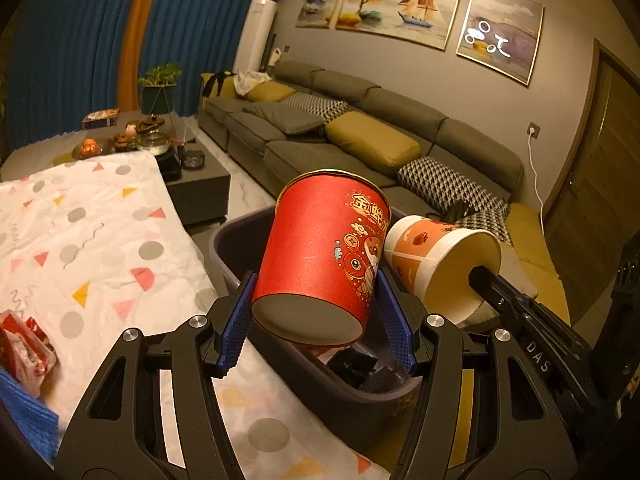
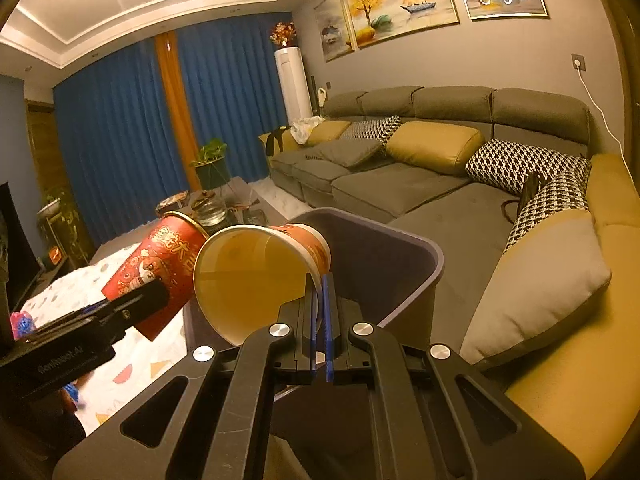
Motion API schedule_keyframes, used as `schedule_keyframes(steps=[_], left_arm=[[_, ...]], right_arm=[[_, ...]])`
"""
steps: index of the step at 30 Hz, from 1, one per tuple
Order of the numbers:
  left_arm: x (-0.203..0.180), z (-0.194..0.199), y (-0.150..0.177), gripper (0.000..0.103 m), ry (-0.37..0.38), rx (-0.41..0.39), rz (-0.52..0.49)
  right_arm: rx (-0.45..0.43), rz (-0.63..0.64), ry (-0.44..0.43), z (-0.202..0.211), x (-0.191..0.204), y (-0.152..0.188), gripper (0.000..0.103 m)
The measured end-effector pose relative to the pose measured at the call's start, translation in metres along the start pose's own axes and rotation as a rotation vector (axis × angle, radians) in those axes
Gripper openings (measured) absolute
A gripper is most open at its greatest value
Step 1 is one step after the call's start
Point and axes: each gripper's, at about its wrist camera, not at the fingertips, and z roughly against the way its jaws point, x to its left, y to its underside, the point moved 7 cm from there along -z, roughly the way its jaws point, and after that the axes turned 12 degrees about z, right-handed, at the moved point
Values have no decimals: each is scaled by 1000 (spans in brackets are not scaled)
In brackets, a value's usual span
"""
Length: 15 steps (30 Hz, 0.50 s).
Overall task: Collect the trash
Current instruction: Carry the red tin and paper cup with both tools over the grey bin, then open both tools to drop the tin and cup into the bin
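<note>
A red paper cup [image 1: 320, 256] with gold lettering hangs base-first toward the camera, with my left gripper [image 1: 316, 312] shut on its sides above the dark grey trash bin [image 1: 224, 240]. Beside it on the right, a white and orange paper cup [image 1: 432, 264] lies tilted, its open mouth facing right. My right gripper [image 2: 319, 308] is shut on that cup's rim [image 2: 320, 280], holding the cup [image 2: 256, 272] over the bin [image 2: 400, 256]. In the right wrist view the red cup [image 2: 160, 268] and the left gripper [image 2: 136, 304] show at left. Dark items lie inside the bin [image 1: 360, 364].
A table under a white patterned cloth [image 1: 100, 248] lies left of the bin, with a red wrapper [image 1: 24, 348] and a blue cloth [image 1: 24, 412] on it. A grey sofa [image 2: 400, 184] with cushions runs along the right. A dark coffee table [image 1: 196, 176] stands beyond.
</note>
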Motion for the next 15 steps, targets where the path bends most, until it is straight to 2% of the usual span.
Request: schedule_keyframes(steps=[15], left_arm=[[5, -25, 8, 59, -7, 65, 19]], right_arm=[[37, -12, 15, -16, -3, 0, 4]])
